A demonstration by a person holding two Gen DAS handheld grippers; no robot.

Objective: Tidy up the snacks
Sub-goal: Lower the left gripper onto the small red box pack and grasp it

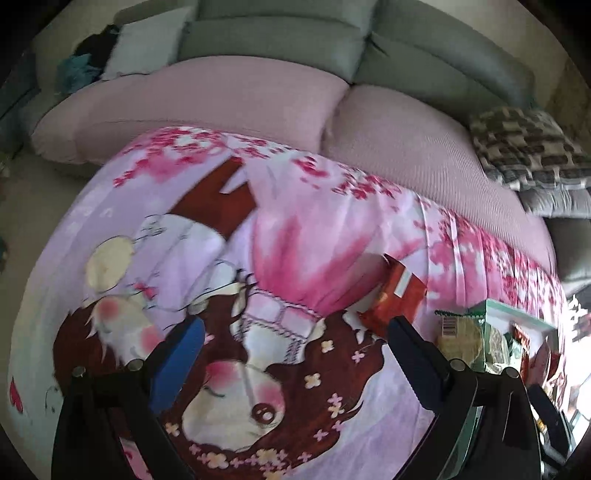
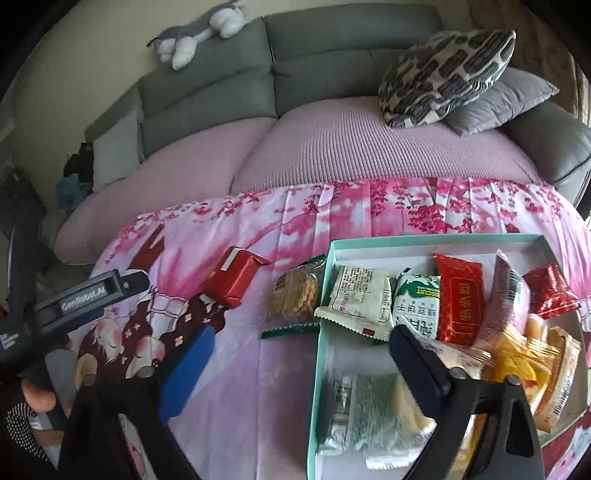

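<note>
My left gripper (image 1: 295, 350) hangs open over the pink printed cloth (image 1: 303, 236), nothing between its fingers. A red snack pack (image 1: 397, 295) lies just beyond its right finger, with a clear cookie pack (image 1: 461, 336) beside it. My right gripper (image 2: 303, 354) is open above the left wall of the teal box (image 2: 321, 332), holding nothing. The red snack pack (image 2: 232, 277) lies on the cloth, and the cookie pack (image 2: 295, 299) leans against the box's outer left wall. Inside lie a white pack (image 2: 358, 299), a green biscuit pack (image 2: 417, 302), a red pack (image 2: 461, 295), yellow packs (image 2: 517, 358) and others.
A sofa with pink seat covers (image 2: 332, 155) and grey backs stands behind the cloth. On it are a patterned cushion (image 2: 447, 74), a grey pillow (image 2: 502, 99) and a plush toy (image 2: 199, 33). A hand (image 2: 37, 397) at the left edge holds the left gripper's handle.
</note>
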